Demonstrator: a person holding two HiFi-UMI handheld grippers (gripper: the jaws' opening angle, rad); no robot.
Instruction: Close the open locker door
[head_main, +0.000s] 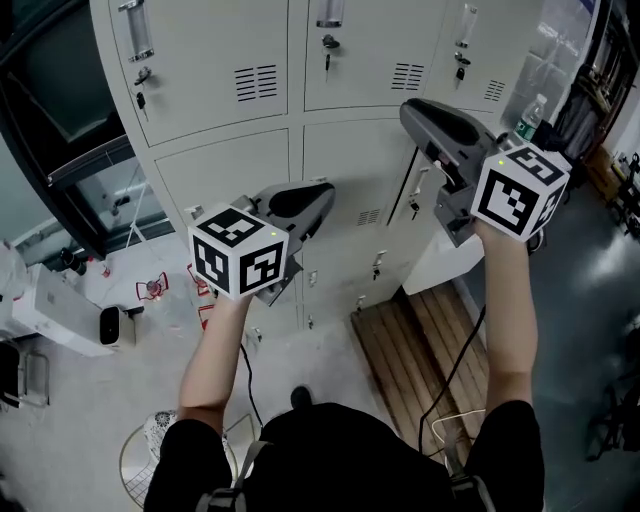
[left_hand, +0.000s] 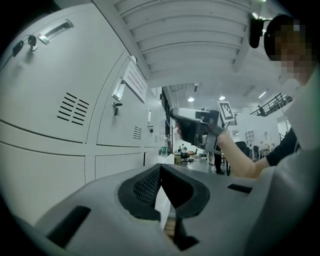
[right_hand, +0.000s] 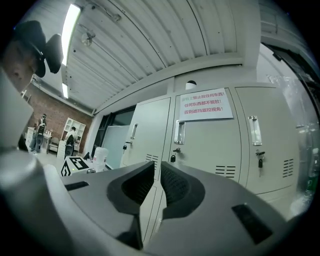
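Grey locker bank (head_main: 228, 172); one lower door (head_main: 437, 265) ajar

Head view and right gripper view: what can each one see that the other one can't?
Only the head view shows the wooden bench in front of the lockers. Only the right gripper view shows the red-lettered notice stuck on a locker door, and the long ceiling light. Both show the grey lockers with their handles and vents.
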